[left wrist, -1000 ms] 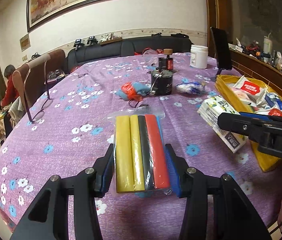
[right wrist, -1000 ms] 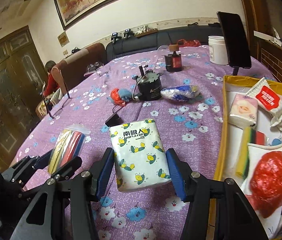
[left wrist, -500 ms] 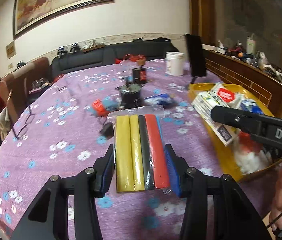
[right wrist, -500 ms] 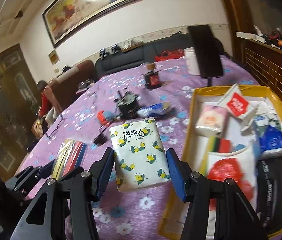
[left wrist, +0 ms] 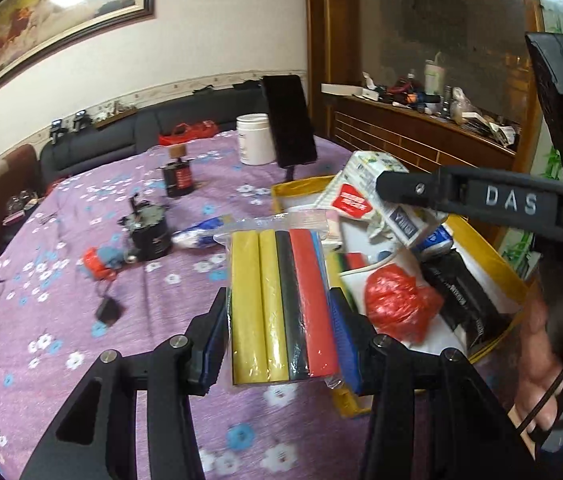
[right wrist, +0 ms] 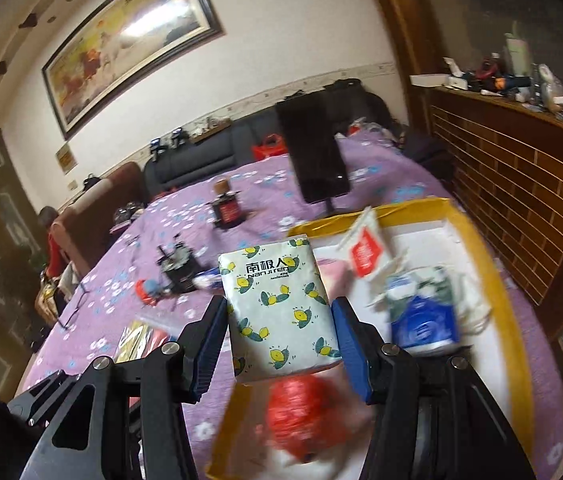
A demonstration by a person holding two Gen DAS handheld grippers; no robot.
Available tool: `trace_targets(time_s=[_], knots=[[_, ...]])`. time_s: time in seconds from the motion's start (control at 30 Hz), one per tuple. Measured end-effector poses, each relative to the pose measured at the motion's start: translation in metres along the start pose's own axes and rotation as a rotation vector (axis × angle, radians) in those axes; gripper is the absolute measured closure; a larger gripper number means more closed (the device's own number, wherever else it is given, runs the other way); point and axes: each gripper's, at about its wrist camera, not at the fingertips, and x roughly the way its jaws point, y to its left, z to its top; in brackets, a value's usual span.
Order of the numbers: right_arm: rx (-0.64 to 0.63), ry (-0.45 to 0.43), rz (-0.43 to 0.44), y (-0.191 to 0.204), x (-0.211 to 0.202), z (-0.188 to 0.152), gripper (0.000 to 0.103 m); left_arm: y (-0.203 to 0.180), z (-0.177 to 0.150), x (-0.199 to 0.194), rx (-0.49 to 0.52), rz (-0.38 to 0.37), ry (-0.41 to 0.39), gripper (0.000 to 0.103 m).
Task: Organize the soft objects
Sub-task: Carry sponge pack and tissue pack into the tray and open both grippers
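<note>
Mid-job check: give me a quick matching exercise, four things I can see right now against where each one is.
Things:
1. tissue pack
2. pack of foam strips
3. red bag
4. white jar

Places:
A. standing on the purple tablecloth, beside the dark phone
B. held in the right gripper
C. lying in the yellow tray
D. held in the left gripper

Pairs: 1-B, 2-D, 3-C, 4-A

Below the right hand-held gripper (right wrist: 279,338), the red bag (right wrist: 301,416) is motion-blurred; its tissue pack (right wrist: 277,312) hides the tray (right wrist: 493,288) beneath.
</note>
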Motion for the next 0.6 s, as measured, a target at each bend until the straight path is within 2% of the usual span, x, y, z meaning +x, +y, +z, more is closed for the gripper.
trace_targets(time_s=[0.1, 0.27, 0.5, 0.6], knots=[[-0.002, 0.0, -0.067, -0.018, 0.001, 0.01, 0.045, -0.001, 0.005, 0.012, -0.02, -0.053, 0.034, 0.057], [0.024, 0.031, -0.129, -0.043, 0.016, 0.024, 0.045, -0.013, 0.008, 0.036, -0.017, -0.117, 0.09, 0.057], [0.008, 0.1, -0.244, -0.06, 0.045, 0.032, 0.045, -0.041, 0.024, 0.062, 0.031, -0.147, 0.086, 0.057], [0.016, 0.118, -0.279, -0.068, 0.054, 0.036, 0.045, -0.047, 0.032, 0.081, 0.017, -0.178, 0.121, 0.057]])
